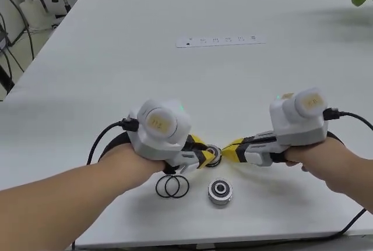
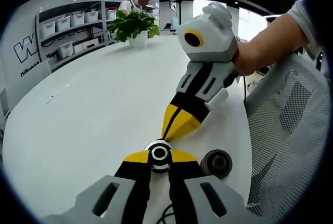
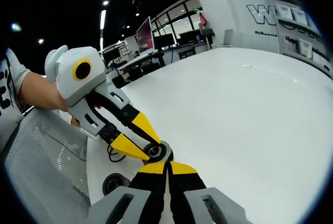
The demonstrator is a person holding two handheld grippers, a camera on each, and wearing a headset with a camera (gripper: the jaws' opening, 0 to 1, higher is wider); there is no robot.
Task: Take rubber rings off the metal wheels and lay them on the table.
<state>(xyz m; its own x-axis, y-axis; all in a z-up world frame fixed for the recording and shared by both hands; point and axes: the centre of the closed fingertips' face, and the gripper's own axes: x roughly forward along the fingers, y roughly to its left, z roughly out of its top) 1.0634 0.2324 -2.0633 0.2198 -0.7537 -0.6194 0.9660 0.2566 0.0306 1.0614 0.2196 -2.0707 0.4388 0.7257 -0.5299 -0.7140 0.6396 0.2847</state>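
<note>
We clamp a metal wheel (image 1: 213,154) in the left gripper (image 1: 205,158); the right gripper (image 1: 229,151), its jaws pressed together, touches that wheel's rim. Two rubber rings (image 1: 172,186) and a second wheel (image 1: 220,191) lie on the table (image 1: 175,88) near it, on our side.

Log | wall lettering (image 2: 23,50): we read a large "W", remainder cut off | smaller line beneath: illegible | strip (image 1: 220,41) on tabletop (image 1: 116,59): markings too small to read
</note>
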